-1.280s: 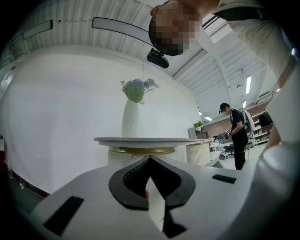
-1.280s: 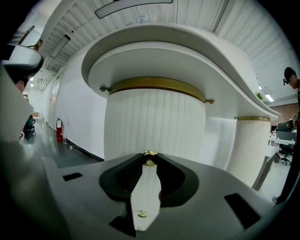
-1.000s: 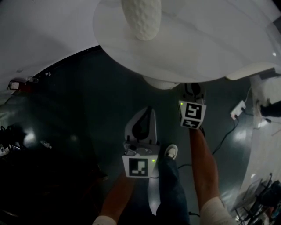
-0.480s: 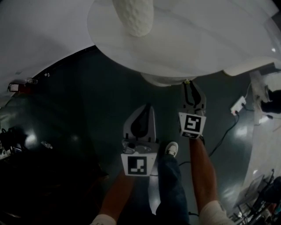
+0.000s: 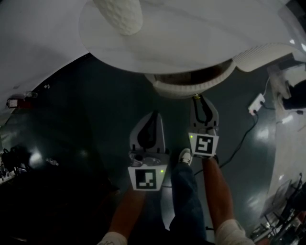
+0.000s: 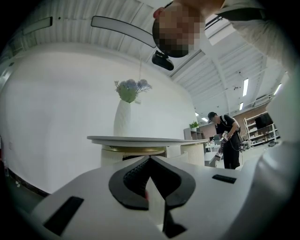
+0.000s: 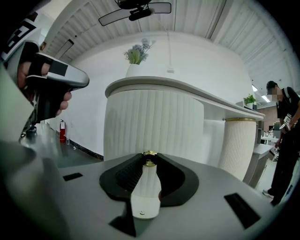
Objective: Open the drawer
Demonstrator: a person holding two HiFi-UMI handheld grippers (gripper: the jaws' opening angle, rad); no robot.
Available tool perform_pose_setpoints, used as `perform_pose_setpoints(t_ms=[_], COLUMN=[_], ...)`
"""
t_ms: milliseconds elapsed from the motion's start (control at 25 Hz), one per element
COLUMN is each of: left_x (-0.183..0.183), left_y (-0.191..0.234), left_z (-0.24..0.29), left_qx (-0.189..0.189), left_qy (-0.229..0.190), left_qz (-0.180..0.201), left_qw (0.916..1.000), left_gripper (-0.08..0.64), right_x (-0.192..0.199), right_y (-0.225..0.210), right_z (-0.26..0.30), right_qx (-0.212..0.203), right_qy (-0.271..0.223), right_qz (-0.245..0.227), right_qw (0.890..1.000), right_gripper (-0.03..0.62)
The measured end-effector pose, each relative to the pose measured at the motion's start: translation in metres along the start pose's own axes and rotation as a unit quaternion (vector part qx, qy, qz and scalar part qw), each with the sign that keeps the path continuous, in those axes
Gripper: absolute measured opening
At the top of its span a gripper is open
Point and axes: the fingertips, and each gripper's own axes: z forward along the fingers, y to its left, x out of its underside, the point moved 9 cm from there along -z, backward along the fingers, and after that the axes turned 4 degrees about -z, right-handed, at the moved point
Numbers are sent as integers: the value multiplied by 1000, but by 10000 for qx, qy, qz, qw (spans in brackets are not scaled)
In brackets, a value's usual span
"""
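Note:
A round white table (image 5: 191, 43) has a curved, ribbed drawer (image 5: 184, 89) under its top, pulled out so that its dark inside shows. In the right gripper view the drawer front (image 7: 154, 117) fills the middle, with a small gold knob (image 7: 149, 158) on it. My right gripper (image 5: 197, 98) is shut on that knob, which sits pinched between its tips. My left gripper (image 5: 154, 115) hangs beside it to the left over the floor, clear of the table. Its jaws meet at the tips with nothing between them, as the left gripper view shows for that gripper (image 6: 150, 158).
A white textured vase (image 5: 119, 14) with flowers stands on the table top. A ribbed pedestal column (image 7: 236, 145) stands to the right of the drawer. My leg and shoe (image 5: 186, 155) are between the grippers. A power strip and cable (image 5: 256, 103) lie on the dark floor at the right. Another person (image 6: 227, 140) stands far off.
My right gripper has drawn back toward me with the knob, and the drawer has slid out from under the table top, so its dark inside now shows. The left gripper has barely shifted.

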Motion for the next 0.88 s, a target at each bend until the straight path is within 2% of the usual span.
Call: perform_pose_setpoints(t_ms=[320, 880], left_x=[5, 6], left_y=[-8, -24], left_z=[-19, -47], left_qx=[18, -5], left_qy=[150, 210], left_qz=[86, 0], left_qw=[9998, 9998], left_gripper=[-5, -5], right_x=[9, 29], right_y=[3, 2], right_z=[-44, -111], right_qx=[66, 129], right_qy=[9, 169], right_qz=[41, -8], right_qw=[10000, 9998], right_gripper=[100, 100])
